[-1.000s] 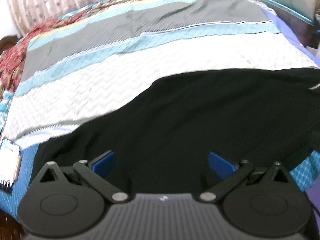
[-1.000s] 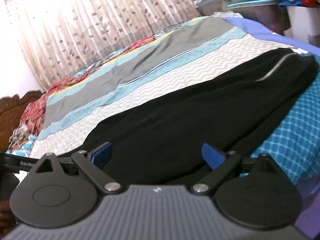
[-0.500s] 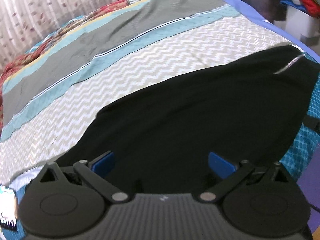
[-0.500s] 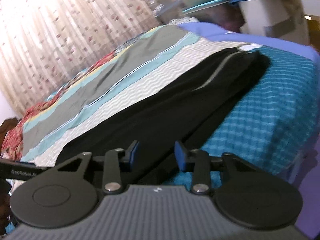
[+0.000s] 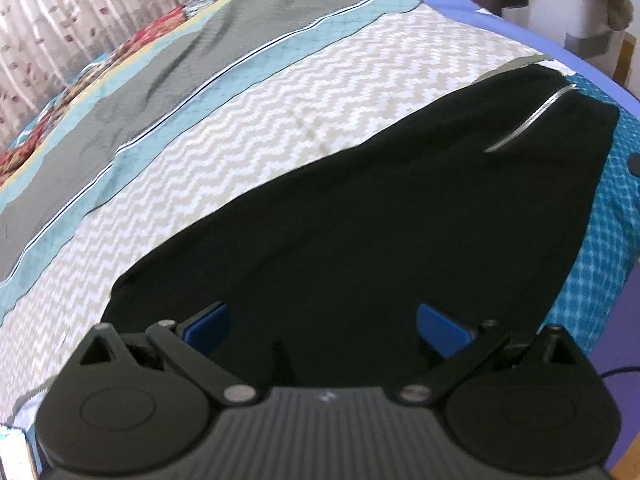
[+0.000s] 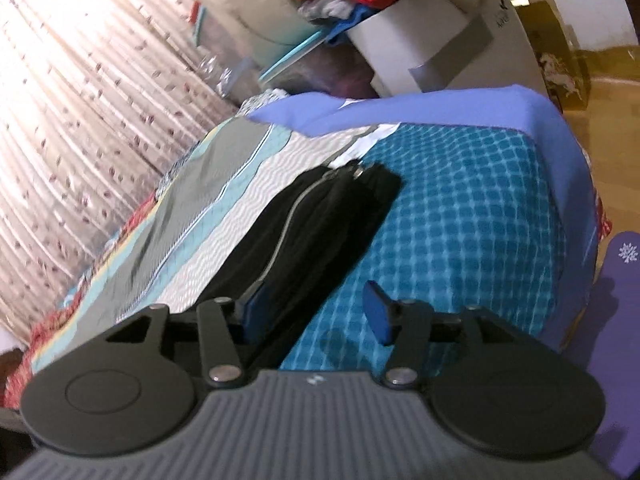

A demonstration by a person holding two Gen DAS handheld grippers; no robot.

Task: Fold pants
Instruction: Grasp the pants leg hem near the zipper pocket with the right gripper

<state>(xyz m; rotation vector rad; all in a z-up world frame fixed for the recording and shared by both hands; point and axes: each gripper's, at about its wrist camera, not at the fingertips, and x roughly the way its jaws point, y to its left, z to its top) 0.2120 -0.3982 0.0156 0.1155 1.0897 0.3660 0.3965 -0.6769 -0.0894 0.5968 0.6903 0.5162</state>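
Black pants [image 5: 380, 216] with a thin silver side stripe lie flat along the near edge of the bed, folded lengthwise. My left gripper [image 5: 322, 326] is open and hovers low over one end of the pants, holding nothing. In the right wrist view the pants [image 6: 320, 220] stretch away toward the bed's far corner. My right gripper [image 6: 316, 312] is open and empty, with its left pad [image 6: 254, 312] over the pants' near edge and its right pad over the teal bedding.
The bed has a striped cover [image 5: 240, 120] in chevron, teal and grey bands and a teal checked sheet [image 6: 460, 208] over a blue mattress edge [image 6: 420, 108]. A white box [image 6: 448, 48] piled with clothes stands beyond the bed. Curtains [image 6: 80, 100] hang behind.
Both grippers have swung right along the pants toward the striped end. The right gripper narrowed half a second ago and has opened again.
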